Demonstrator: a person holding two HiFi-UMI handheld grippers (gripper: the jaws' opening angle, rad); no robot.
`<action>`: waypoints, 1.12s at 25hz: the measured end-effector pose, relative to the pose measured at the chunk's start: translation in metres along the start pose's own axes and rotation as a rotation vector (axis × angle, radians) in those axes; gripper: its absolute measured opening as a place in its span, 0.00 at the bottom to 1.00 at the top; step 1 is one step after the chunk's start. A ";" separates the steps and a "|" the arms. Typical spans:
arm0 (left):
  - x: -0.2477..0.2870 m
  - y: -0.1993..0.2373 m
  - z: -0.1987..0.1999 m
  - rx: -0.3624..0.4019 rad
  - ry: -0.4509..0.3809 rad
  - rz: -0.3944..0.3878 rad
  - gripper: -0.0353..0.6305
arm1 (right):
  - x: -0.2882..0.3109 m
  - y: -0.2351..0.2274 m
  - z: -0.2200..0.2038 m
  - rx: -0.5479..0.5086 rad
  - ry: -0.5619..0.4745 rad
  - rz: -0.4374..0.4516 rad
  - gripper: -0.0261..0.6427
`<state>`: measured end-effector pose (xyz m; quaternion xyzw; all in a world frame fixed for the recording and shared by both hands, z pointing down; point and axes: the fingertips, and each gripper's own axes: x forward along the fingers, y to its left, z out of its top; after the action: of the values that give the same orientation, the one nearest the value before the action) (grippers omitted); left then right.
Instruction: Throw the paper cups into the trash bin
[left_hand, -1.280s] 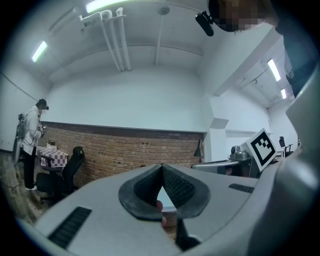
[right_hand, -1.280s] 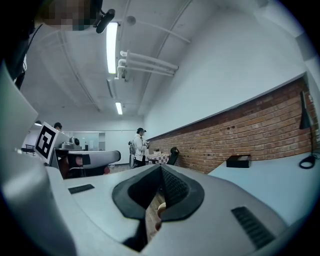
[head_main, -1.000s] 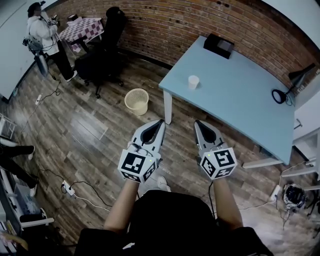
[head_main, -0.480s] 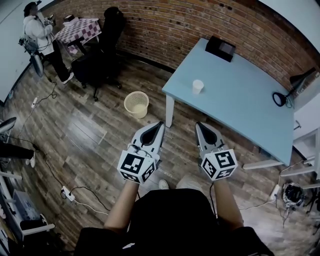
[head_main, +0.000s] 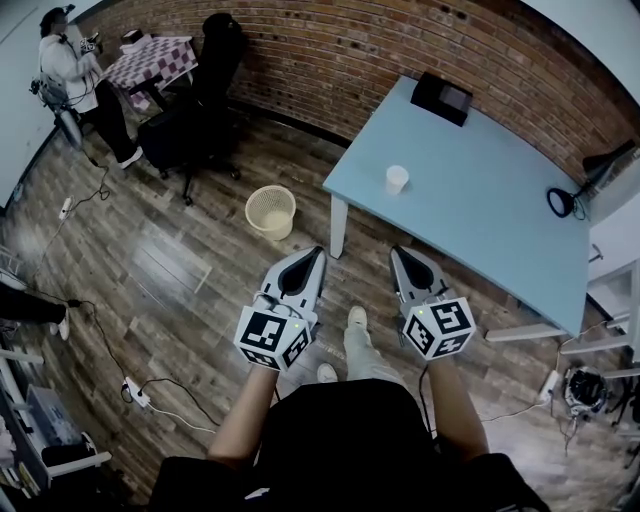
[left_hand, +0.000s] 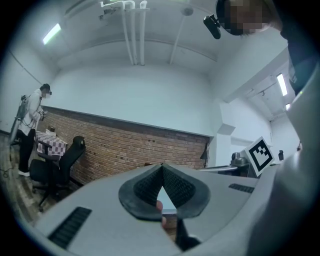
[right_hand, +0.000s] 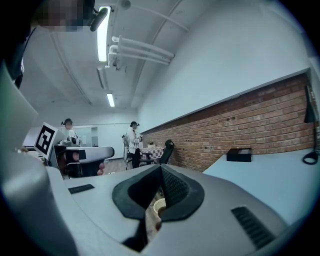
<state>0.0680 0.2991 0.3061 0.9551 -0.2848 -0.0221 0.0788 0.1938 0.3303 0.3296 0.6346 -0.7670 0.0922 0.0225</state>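
Left gripper (head_main: 318, 250), lower centre of the head view, is holding its jaws clenched tip to tip, grasping nothing. Right gripper (head_main: 394, 249), just beside it, is likewise clenched and empty. Paper cup (head_main: 397, 179) is standing upright on the light blue table (head_main: 480, 210), right of centre. Trash bin (head_main: 271, 211) is sitting on the floor left of the table.

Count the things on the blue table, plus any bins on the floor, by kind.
white paper cup: 1
black rectangular box: 1
black desk lamp: 1
cream mesh trash bin: 1
Total: 4
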 end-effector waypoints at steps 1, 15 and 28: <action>0.004 0.003 0.000 0.002 0.002 0.001 0.06 | 0.004 -0.003 0.000 0.003 -0.002 0.000 0.05; 0.074 0.048 -0.002 0.001 0.019 0.037 0.06 | 0.076 -0.059 0.001 0.014 0.026 0.015 0.05; 0.157 0.084 -0.004 -0.031 0.030 0.086 0.06 | 0.142 -0.132 -0.003 -0.036 0.119 0.053 0.05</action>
<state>0.1542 0.1440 0.3241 0.9409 -0.3239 -0.0086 0.0988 0.2952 0.1698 0.3693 0.6070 -0.7823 0.1167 0.0771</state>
